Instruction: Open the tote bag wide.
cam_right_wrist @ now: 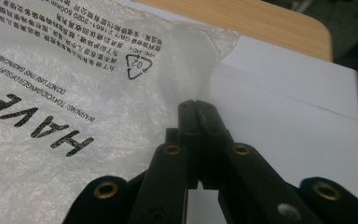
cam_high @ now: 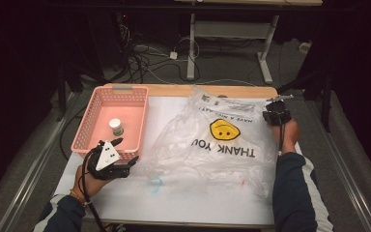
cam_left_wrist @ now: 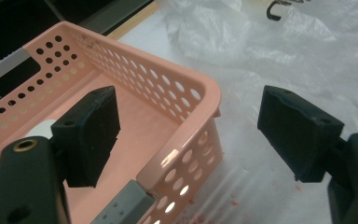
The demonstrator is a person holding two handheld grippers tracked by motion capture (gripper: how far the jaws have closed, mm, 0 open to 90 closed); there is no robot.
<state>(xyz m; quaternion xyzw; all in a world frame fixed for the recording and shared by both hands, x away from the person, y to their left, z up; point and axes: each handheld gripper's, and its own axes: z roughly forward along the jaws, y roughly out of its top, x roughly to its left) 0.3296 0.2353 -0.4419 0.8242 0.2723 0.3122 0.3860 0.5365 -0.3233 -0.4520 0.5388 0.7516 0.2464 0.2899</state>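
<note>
A clear plastic bag (cam_high: 212, 145) printed with a yellow smiley and "THANK YOU" lies crumpled across the middle of the table. At its far right corner my right gripper (cam_high: 275, 107) is shut, and in the right gripper view its jaws (cam_right_wrist: 196, 103) meet on the edge of the bag (cam_right_wrist: 74, 70), which gathers up to their tips. My left gripper (cam_high: 125, 151) is open at the near right corner of a pink perforated basket (cam_high: 84, 130). In the left gripper view one jaw of the left gripper (cam_left_wrist: 191, 100) is inside the basket (cam_left_wrist: 135, 60) and the other is outside, over the bag (cam_left_wrist: 242, 42).
A small white jar (cam_high: 116, 127) stands inside the basket. A white sheet (cam_right_wrist: 284, 102) covers the table, and the wooden edge (cam_right_wrist: 261, 23) runs along the far side. Beyond it are cables and a desk frame (cam_high: 232, 48) on the floor.
</note>
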